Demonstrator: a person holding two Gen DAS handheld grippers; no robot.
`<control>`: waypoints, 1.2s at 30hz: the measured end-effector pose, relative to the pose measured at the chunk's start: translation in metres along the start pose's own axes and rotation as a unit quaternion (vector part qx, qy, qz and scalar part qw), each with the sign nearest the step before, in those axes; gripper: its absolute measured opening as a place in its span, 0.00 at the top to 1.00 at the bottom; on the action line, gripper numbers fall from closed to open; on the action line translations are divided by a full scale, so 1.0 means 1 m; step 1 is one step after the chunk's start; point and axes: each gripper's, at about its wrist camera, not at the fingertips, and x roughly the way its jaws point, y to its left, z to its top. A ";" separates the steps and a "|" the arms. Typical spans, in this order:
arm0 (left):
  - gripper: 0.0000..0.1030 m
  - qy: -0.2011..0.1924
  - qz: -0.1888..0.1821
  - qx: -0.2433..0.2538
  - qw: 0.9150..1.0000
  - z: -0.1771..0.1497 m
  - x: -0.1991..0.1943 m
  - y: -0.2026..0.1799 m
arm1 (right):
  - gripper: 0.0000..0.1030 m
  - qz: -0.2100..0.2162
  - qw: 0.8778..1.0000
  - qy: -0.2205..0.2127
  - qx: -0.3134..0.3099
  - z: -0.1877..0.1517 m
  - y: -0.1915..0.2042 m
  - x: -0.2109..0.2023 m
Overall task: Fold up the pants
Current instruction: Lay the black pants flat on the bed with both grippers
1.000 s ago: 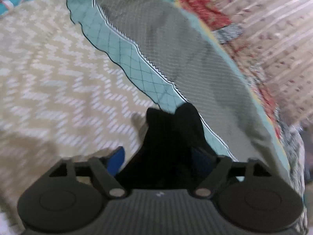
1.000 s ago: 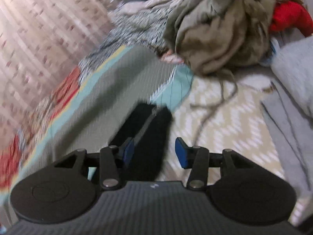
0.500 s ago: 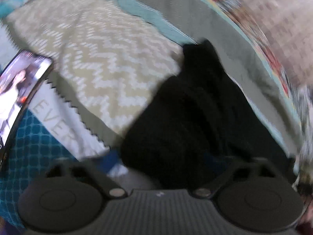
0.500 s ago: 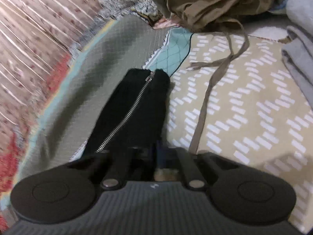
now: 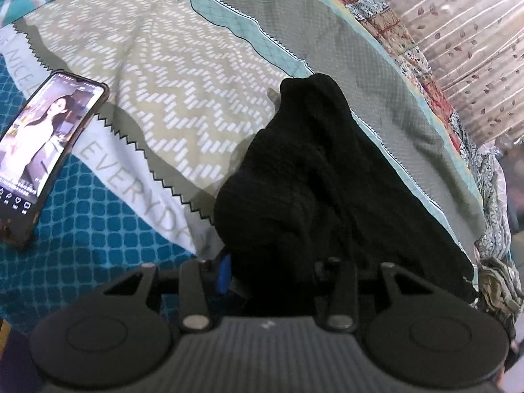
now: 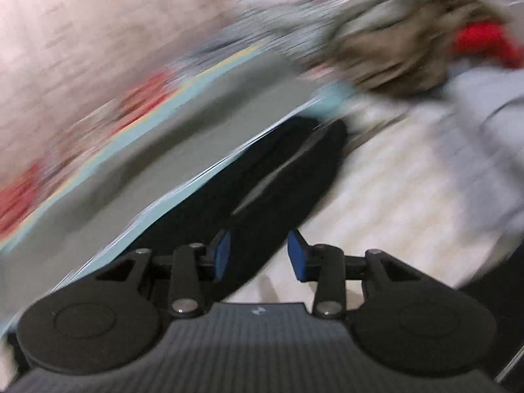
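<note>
Black pants (image 5: pixel 314 177) bunched on bedspread (image 5: pixel 183 75), running toward 12 o'clock. Left gripper (image 5: pixel 276 270) jaws apart, cloth between, grip unclear. Right gripper (image 6: pixel 258 252) jaws apart over pants edge. Phone (image 5: pixel 46 144) at 9 o'clock. Pinch both layers, pull flat.

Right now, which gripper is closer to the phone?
Left. The phone lies just left of the left gripper, which straddles the pants. The right gripper's view shows no phone.

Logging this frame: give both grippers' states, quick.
Left gripper: open around the bunched black knit pants.
Right gripper: open, pants between its pads.
</note>
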 end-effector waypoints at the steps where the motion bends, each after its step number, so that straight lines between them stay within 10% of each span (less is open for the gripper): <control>1: 0.63 0.000 -0.001 -0.001 1.000 0.001 -0.001 0.001 | 0.59 0.039 0.998 0.029 -0.031 -0.017 0.019 -0.002; 7: 0.62 -0.001 -0.005 -0.012 1.000 -0.005 -0.005 0.007 | 0.53 0.139 0.963 0.133 -0.189 -0.080 0.122 0.027; 11: 0.62 -0.005 -0.006 -0.022 1.000 -0.008 -0.008 0.012 | 0.35 0.111 0.943 0.167 -0.267 -0.101 0.166 0.077; 13: 0.62 -0.004 -0.007 -0.032 0.999 -0.009 -0.011 0.016 | 0.46 0.084 0.936 0.176 -0.292 -0.114 0.177 0.093; 14: 0.62 -0.006 -0.009 -0.034 0.999 -0.010 -0.014 0.018 | 0.80 0.080 0.930 0.165 -0.318 -0.117 0.184 0.088; 15: 0.62 -0.009 -0.011 -0.033 0.999 -0.010 -0.018 0.019 | 0.91 0.089 0.925 0.175 -0.327 -0.117 0.188 0.082; 20: 0.61 -0.016 -0.009 -0.036 0.999 -0.011 -0.031 0.035 | 0.91 0.143 0.920 0.183 -0.316 -0.118 0.173 0.028; 22: 0.54 -0.008 0.003 -0.039 0.999 -0.013 -0.022 0.038 | 0.89 0.125 0.922 0.164 -0.327 -0.126 0.170 0.026; 25: 0.45 0.000 0.026 -0.036 0.999 -0.019 -0.010 0.037 | 0.38 0.060 0.940 0.131 -0.309 -0.127 0.167 0.039; 29: 0.25 -0.007 0.027 -0.031 0.999 -0.028 -0.025 0.036 | 0.38 0.070 0.965 0.103 -0.231 -0.110 0.153 0.021; 36: 0.23 -0.040 0.016 -0.036 0.998 -0.034 -0.067 0.050 | 0.38 0.045 0.989 0.059 -0.129 -0.107 0.079 -0.039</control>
